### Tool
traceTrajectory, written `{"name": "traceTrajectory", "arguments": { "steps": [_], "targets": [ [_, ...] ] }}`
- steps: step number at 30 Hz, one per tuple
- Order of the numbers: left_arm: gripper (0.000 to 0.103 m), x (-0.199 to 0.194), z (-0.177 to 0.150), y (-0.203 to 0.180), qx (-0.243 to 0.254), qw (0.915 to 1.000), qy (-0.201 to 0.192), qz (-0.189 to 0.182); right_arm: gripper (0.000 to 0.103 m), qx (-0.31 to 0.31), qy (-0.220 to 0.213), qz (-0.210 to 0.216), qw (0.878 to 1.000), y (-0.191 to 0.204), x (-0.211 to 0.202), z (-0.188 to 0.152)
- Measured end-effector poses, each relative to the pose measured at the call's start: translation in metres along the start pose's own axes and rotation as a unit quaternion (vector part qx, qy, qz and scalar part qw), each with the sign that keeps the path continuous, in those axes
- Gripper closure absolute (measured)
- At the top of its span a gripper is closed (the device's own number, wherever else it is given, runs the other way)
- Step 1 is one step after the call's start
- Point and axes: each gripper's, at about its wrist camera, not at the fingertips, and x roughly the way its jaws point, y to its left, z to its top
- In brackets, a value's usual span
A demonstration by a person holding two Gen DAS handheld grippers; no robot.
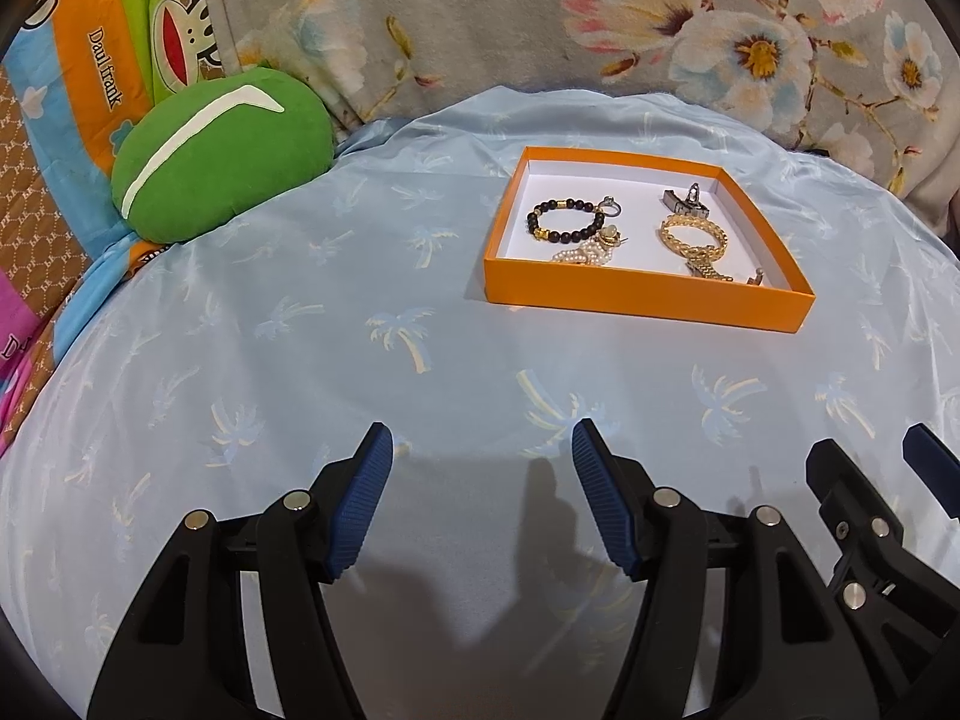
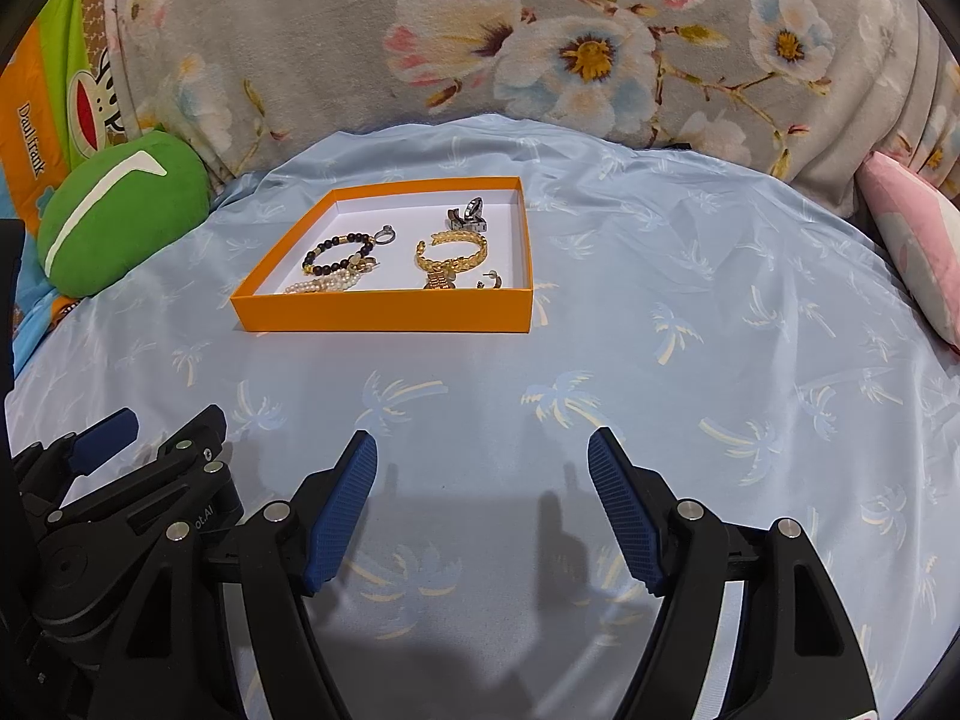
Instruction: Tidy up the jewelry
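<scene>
**Jewelry all in the tray, both tools idle**

Nearest the cameras, the left tool (image 1: pixel 482 441) and the right tool (image 2: pixel 482 450) hung side by side over the bed's pale blue palm-print sheet (image 1: pixel 300 360), each with its blue pads spread apart and nothing between them. Nothing lay on the sheet just ahead of them.

Farther out sat the orange tray (image 2: pixel 384 313), well apart from both tools. Inside it were a black bead bracelet (image 2: pixel 336 252), a small ring (image 2: pixel 384 234), a pearl strand (image 2: pixel 321 285), a gold chain bracelet (image 2: pixel 453 255), a silver clasp piece (image 2: pixel 468 216) and a small earring (image 2: pixel 497 281).

Every piece in sight was already in the tray, so by my reading gathering was finished or near it. The left-hand pieces overlapped, so some sorting may have remained.

Beyond lay a green cushion (image 1: pixel 222 156) and a floral blanket (image 2: pixel 540 30).
</scene>
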Motion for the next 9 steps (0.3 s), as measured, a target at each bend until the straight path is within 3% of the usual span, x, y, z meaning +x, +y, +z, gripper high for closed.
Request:
{"name": "traceTrajectory", "arguments": {
  "steps": [9],
  "targets": [
    [0.043, -0.0005, -0.0003, -0.0004, 0.001, 1.0, -0.002, 0.004, 0.031, -0.001, 0.0, 0.0, 1.0, 0.0006, 0.0008, 0.0004]
  ]
}}
